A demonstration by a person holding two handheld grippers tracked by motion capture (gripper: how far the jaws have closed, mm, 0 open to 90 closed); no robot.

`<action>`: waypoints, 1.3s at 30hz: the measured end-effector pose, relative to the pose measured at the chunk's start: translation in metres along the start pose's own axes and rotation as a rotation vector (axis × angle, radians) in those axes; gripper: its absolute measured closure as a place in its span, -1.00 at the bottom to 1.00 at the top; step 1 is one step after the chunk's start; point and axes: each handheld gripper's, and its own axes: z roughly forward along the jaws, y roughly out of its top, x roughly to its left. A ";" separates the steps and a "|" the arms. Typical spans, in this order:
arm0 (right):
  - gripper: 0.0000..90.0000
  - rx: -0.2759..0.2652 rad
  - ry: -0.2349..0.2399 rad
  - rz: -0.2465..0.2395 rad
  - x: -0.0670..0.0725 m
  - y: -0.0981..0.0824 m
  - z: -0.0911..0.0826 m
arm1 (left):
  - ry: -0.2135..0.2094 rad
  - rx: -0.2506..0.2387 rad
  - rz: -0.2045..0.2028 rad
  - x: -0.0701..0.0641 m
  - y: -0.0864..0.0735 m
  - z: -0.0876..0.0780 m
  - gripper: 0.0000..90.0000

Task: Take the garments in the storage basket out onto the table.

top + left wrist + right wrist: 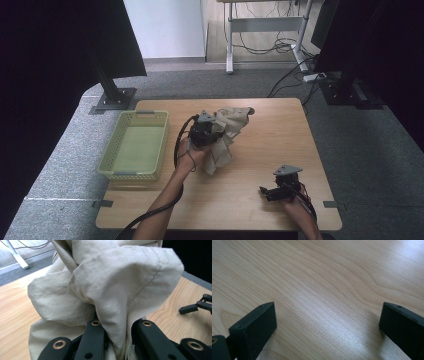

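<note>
Now the left gripper (pixel 212 131) is clamping the cloth (pixel 227 132) to lift it toward the basket (pixel 134 145); right gripper (pixel 267 192) is resting open.

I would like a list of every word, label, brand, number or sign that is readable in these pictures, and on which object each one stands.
There is none to read: no text.
The beige cloth held in the left gripper is plain, with a stitched seam and no tag in sight.
The green basket, the wooden table and the right gripper carry no print or sign.
</note>
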 end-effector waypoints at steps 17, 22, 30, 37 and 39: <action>-0.98 0.001 0.004 -0.003 0.000 0.000 0.000 | -0.040 0.076 0.029 -0.012 -0.029 0.056 0.76; -0.98 0.001 0.005 -0.005 0.000 0.000 0.000 | -0.019 0.115 0.040 -0.011 -0.040 0.070 0.73; -0.98 0.001 0.005 -0.005 0.000 0.000 0.000 | 0.016 0.178 0.073 -0.013 -0.057 0.093 0.67; -0.98 0.000 0.005 -0.005 0.000 0.000 0.000 | 0.034 0.191 0.095 -0.015 -0.063 0.103 0.55; -0.98 0.000 0.005 -0.005 0.000 0.000 0.000 | 0.032 0.190 0.088 -0.013 -0.063 0.102 0.48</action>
